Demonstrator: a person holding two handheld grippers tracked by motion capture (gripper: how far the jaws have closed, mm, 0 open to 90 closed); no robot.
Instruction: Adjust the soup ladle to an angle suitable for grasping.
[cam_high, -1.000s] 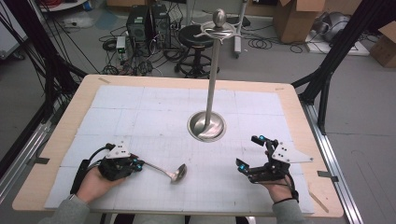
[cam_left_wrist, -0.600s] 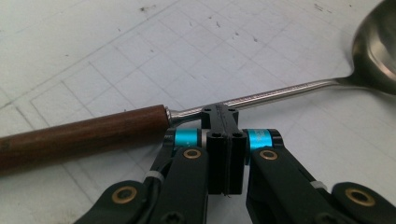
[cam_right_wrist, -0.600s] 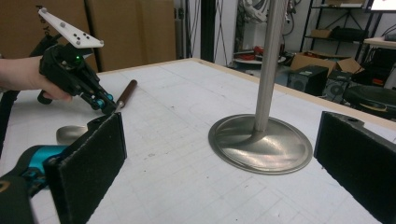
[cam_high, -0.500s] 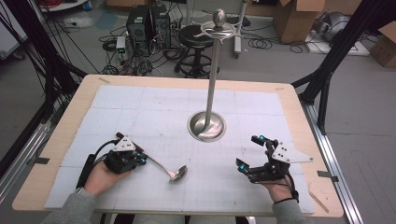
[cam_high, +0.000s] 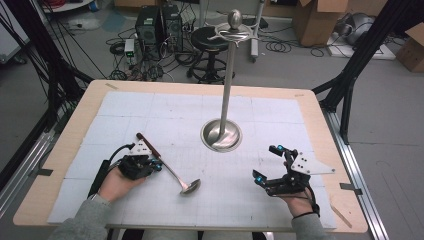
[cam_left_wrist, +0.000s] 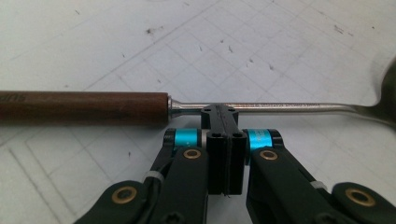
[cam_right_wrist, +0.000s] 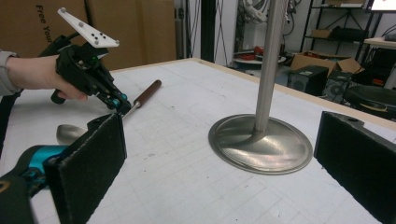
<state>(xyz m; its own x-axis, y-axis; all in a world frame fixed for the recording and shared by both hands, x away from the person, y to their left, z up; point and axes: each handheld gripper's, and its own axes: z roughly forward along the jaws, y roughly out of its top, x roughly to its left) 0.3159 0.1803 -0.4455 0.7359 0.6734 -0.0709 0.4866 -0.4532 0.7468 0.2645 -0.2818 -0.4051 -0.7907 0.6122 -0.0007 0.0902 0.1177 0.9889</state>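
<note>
A ladle with a brown wooden handle (cam_high: 146, 143) and a steel bowl (cam_high: 190, 186) lies slanted at the table's front left, its bowl down on the white mat. My left gripper (cam_high: 159, 166) is shut on its steel shaft (cam_left_wrist: 280, 107), just past the end of the wooden handle (cam_left_wrist: 84, 108). My right gripper (cam_high: 266, 163) stands open at the front right, with nothing between its pads (cam_right_wrist: 88, 163). From the right gripper view, the left gripper (cam_right_wrist: 119, 105) pinches the ladle (cam_right_wrist: 145, 94) farther off at the left.
A tall steel stand rises from a round base (cam_high: 221, 135) at the table's middle, with hooks at its top (cam_high: 234, 31). In the right gripper view, its base (cam_right_wrist: 260, 143) lies just ahead. A white gridded mat (cam_high: 150, 110) covers the wooden table (cam_high: 320, 120).
My left hand has moved away from the table's front edge and a little right with the ladle; its handle has swung toward the far side while the bowl stays put. The right gripper has kept still.
</note>
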